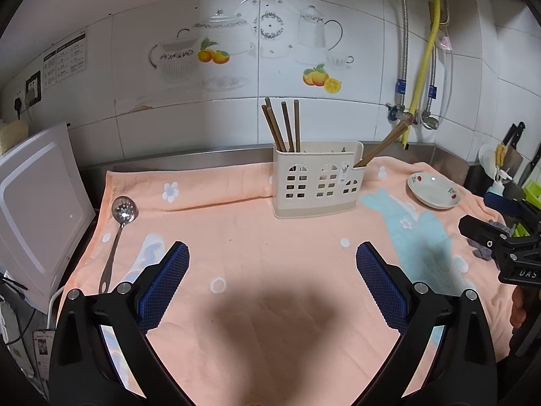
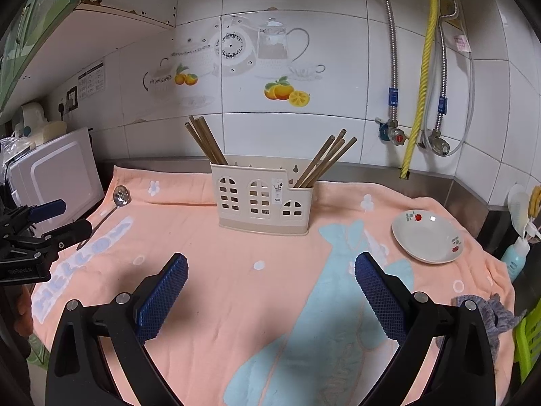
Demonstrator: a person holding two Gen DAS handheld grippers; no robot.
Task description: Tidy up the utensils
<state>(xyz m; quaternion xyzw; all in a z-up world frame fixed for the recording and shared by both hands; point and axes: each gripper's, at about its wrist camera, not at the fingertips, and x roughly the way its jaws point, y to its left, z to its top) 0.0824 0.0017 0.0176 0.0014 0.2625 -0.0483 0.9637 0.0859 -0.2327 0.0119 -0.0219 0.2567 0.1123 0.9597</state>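
Nearest, left gripper point(image 1: 272, 264): wide open, holding nothing, above the pink towel point(image 1: 270, 304). Right gripper point(image 2: 270, 264): wide open too, holding nothing.

Farther off, at the left edge of the towel: the metal spoon with holes point(image 1: 124, 210), lying flat, bowl away, handle pointing back. Probably light, hard and slippery. Thin handle flat on soft cloth, so likely tricky to pinch; best to grab the handle near its middle, across the thin way.

Farther back, in the middle: the cream holder point(image 1: 318, 179), standing up. Brown chopsticks point(image 1: 282, 128) in its left end, more chopsticks point(image 2: 326, 159) leaning out of its right end. To the right: a small white dish point(image 2: 427, 237), probably easy to break.

Only in the right view: a grey rag point(image 2: 490, 314) seen whole, and the whole far bundle of chopsticks. Only in the left view: the spoon's whole handle, close up.
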